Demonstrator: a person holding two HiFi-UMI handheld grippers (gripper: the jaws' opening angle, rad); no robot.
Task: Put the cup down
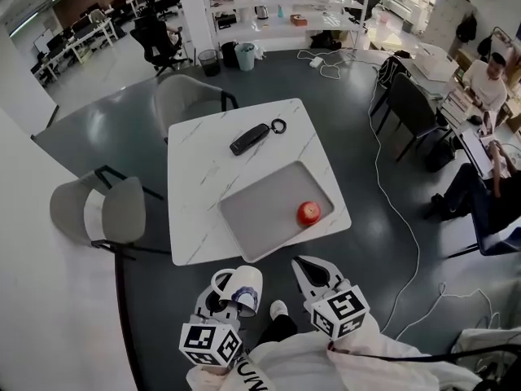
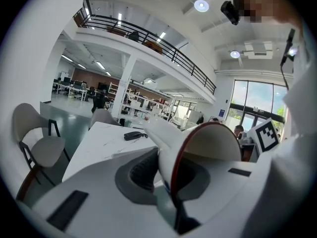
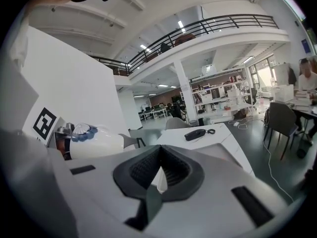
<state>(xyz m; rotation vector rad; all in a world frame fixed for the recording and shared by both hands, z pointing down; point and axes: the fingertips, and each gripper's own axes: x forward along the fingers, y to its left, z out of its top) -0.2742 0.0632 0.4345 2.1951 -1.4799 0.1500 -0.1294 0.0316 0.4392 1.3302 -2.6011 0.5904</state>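
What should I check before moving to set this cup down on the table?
1. Grip: left gripper jaws clamp the wall of the cup. Ok.
2. Cup upright: it lies tilted sideways. Not ok.
3. Cup over the table: it hangs short of the near edge. Not ok.
4. Landing spot: bare tabletop left of the tray. Ok.
5. Obstacles: apple in the tray, black remote further back, both clear of that spot. Ok.
6. Right gripper: jaws together, empty. Ok.

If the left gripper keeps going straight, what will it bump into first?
Probably the near edge of the table, by the tray; the cup in the left gripper would touch first. Depth is unclear.
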